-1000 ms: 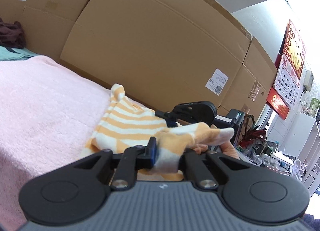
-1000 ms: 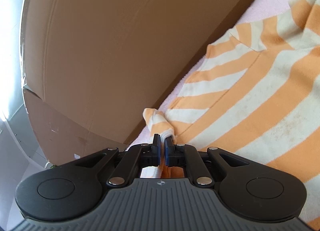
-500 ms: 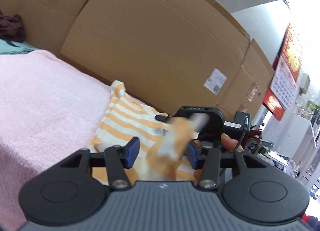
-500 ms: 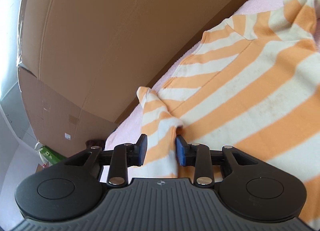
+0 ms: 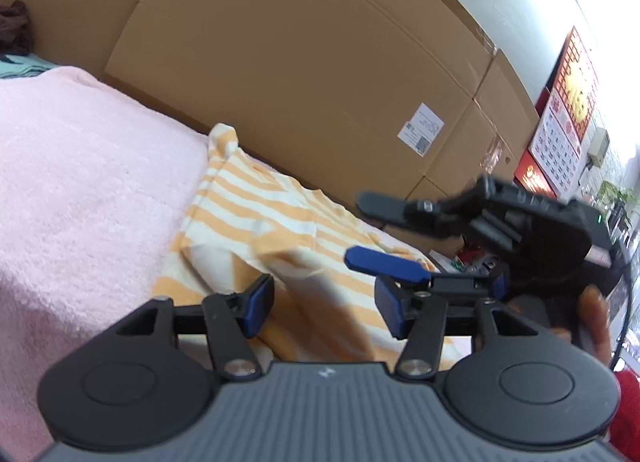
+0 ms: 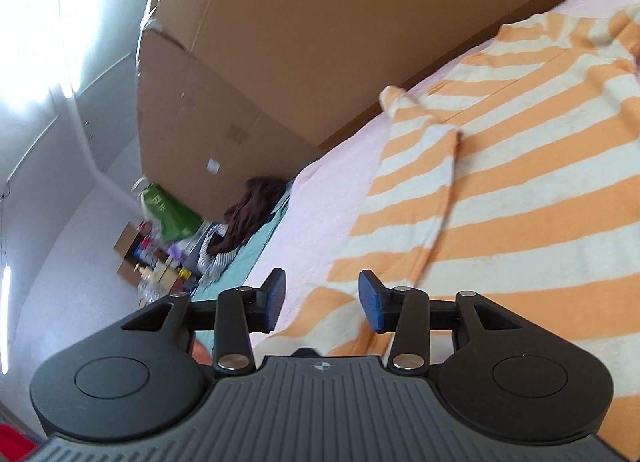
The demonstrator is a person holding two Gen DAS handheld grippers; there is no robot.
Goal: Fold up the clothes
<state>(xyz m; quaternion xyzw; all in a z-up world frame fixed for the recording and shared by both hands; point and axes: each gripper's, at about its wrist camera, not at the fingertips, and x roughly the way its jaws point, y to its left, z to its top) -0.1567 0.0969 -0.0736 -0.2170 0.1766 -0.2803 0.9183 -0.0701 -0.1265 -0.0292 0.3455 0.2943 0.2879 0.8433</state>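
The shirt (image 5: 256, 230) lies on the blanket (image 5: 80, 182), near the cardboard boxes (image 5: 300, 62) behind it. A calendar (image 5: 560, 122) hangs right of the boxes.

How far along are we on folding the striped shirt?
Done: the sleeve lies folded over the orange-striped shirt, which rests on the pink blanket. In hand: nothing; the left hand-held gripper and right hand-held gripper are opening, pads off the cloth. Left: the shirt still looks rumpled, so further folds probably remain.
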